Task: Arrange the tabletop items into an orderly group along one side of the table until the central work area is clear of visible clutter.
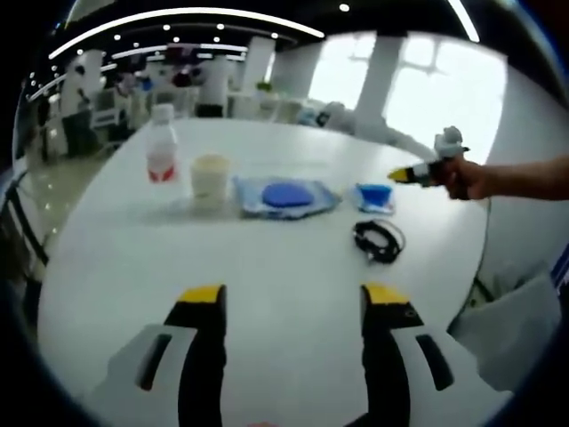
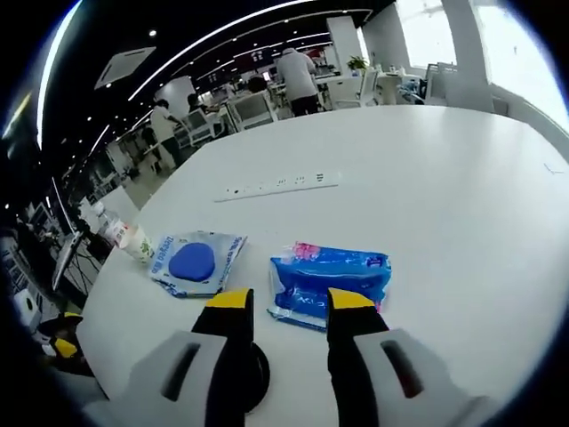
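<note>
Black cable coil (image 2: pixel 253 378): mostly hidden behind the right gripper's own jaws. Bottle (image 2: pixel 114 233) and cup (image 2: pixel 138 242): small at the table edge, label unreadable. Print on blue packet (image 2: pixel 329 285): too blurred to read.

Left gripper (image 1: pixel 292 302) fingers spread wide; right gripper (image 2: pixel 286 306) narrower, apparently empty, held in a hand (image 1: pixel 468 178).

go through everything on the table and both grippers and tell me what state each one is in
Left gripper: open, fingers over bare table.
Right gripper: open, fingers just short of the blue packet.
Blue packet: lying flat.
Pouch with the blue disc: lying flat.
Water bottle: upright, cap on.
Cup: upright.
Black cable: coiled.
</note>
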Demonstrator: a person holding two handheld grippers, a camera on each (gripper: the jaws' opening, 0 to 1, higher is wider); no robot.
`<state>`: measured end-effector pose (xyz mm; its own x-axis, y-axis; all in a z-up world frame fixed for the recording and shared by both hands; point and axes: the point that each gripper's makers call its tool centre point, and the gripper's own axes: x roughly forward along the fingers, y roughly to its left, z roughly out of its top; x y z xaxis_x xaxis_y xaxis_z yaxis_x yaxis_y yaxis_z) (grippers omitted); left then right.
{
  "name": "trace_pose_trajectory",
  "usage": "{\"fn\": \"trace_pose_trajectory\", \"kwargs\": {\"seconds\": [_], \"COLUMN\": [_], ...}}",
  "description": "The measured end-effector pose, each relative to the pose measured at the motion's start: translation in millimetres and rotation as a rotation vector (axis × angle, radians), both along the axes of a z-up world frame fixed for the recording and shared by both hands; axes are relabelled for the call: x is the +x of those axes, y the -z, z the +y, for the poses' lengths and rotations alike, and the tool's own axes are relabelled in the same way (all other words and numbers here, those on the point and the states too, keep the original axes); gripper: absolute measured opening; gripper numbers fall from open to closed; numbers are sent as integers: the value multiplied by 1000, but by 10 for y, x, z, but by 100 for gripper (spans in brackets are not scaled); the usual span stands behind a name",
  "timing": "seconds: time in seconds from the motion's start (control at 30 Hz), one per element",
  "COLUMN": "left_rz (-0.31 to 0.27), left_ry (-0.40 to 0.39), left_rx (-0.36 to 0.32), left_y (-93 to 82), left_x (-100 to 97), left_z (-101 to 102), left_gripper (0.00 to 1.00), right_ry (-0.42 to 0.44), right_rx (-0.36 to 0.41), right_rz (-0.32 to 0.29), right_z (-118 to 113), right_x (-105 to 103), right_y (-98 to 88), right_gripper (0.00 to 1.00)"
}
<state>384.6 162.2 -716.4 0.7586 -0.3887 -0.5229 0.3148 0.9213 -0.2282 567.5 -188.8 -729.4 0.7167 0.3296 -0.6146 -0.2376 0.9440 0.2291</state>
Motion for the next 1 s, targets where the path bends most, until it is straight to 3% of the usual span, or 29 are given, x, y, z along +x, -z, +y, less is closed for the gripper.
{"fn": "trace_pose_trajectory", "kwargs": {"seconds": [0.17, 0.37, 0.7, 1.0], "left_rz": [-1, -3, 1, 15], "left_ry": [-25, -28, -49, -60], "left_rx": [-14, -6, -2, 11], "left_y": [-10, -19, -16, 35], "left_x": [7, 3, 6, -1], "left_z": [56, 67, 133, 177], "left_gripper": [58, 58, 57, 57], "right_ry": [-1, 42, 53, 46], "right_rx": [-56, -88, -142, -178], "right_rz": [7, 20, 57, 98], "right_z": [-142, -343, -561, -611], "right_x": [-171, -147, 92, 209], "right_y": [7, 34, 274, 461], "right_gripper": [31, 31, 28, 24]}}
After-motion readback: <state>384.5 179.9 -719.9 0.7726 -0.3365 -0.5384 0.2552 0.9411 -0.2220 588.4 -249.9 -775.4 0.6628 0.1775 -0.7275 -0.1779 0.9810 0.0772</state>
